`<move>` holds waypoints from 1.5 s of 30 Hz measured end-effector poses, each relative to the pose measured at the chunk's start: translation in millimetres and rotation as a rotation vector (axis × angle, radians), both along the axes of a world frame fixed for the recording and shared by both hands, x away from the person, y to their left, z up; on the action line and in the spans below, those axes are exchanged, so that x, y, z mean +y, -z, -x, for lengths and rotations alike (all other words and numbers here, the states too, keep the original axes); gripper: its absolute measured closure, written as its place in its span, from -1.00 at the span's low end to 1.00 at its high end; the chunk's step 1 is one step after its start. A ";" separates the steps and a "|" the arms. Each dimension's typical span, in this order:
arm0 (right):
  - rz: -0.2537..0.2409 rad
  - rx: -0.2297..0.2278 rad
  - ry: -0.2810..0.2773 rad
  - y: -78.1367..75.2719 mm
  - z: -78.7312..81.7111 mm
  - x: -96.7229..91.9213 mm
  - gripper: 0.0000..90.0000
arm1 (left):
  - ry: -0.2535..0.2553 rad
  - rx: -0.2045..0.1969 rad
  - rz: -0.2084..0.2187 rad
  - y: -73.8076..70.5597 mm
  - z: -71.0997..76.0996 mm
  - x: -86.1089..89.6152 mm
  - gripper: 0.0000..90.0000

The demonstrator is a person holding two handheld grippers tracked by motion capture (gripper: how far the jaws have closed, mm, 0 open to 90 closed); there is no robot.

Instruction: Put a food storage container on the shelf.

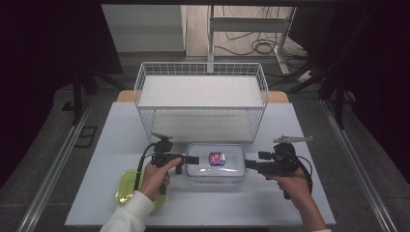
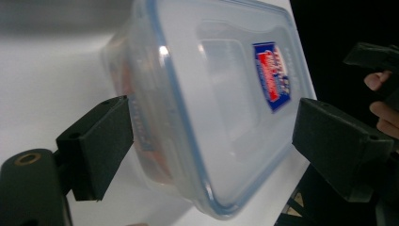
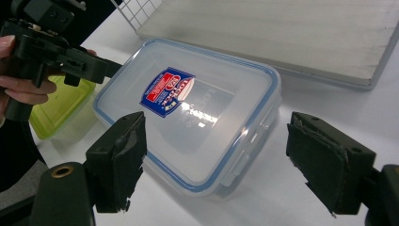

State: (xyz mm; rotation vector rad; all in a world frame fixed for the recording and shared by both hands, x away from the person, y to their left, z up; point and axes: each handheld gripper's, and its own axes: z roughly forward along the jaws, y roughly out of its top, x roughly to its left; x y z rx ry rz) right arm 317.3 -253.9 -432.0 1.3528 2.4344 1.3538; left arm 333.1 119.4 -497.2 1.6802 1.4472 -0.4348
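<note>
Both tongs wide — I'd bring left gripper (image 1: 189, 159) and right gripper (image 1: 247, 164) squarely onto the container (image 1: 215, 162) ends — close evenly.

— How many containers sit on the table (image 1: 290, 125)?
— Two: one clear lidded box (image 1: 215, 162) with a single red-and-blue label (image 1: 216, 158), and one yellow-green container (image 1: 126, 187) at the near left.
— And racks?
— One white wire rack (image 1: 200, 99) at the far side, with two shelves.
— Grippers?
— Two: the left gripper (image 1: 191, 160) and the right gripper (image 1: 247, 164), one in each hand
</note>
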 end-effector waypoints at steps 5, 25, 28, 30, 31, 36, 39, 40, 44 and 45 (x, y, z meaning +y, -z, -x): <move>0.005 0.003 0.001 1.8 -0.7 -0.3 -0.54 | 0.013 0.017 0.014 4.8 -3.4 -1.8 -0.71; -0.030 0.097 0.022 26.4 -18.2 5.0 -0.53 | 0.021 0.046 0.024 11.0 -5.1 -1.0 -0.32; -0.072 0.151 0.024 36.4 -25.6 6.6 -0.53 | 0.016 0.048 0.030 11.8 -5.1 0.7 -0.28; -0.092 0.186 0.026 42.3 -29.4 7.5 -0.52 | 0.017 0.047 0.028 11.8 -5.1 0.8 -0.26; -0.092 0.186 0.026 42.3 -29.4 7.5 -0.52 | 0.016 0.046 0.026 11.8 -5.1 0.8 -0.26; -0.092 0.225 0.029 52.0 -36.6 10.2 -0.51 | 0.014 0.047 0.029 12.3 -5.0 1.5 -0.22; -0.106 0.269 0.019 62.0 -43.3 10.6 -0.51 | 0.011 0.046 0.026 12.2 -4.8 1.3 -0.21; -0.112 0.276 0.015 63.6 -44.7 10.7 -0.50 | 0.008 0.048 0.026 12.1 -4.7 1.3 -0.20; -0.146 0.322 0.003 66.1 -47.5 11.0 -0.46 | 0.005 0.048 0.027 12.2 -4.5 1.5 -0.20; -0.146 0.322 0.003 66.1 -47.5 11.0 -0.46 | 0.005 0.048 0.027 12.2 -4.5 1.5 -0.19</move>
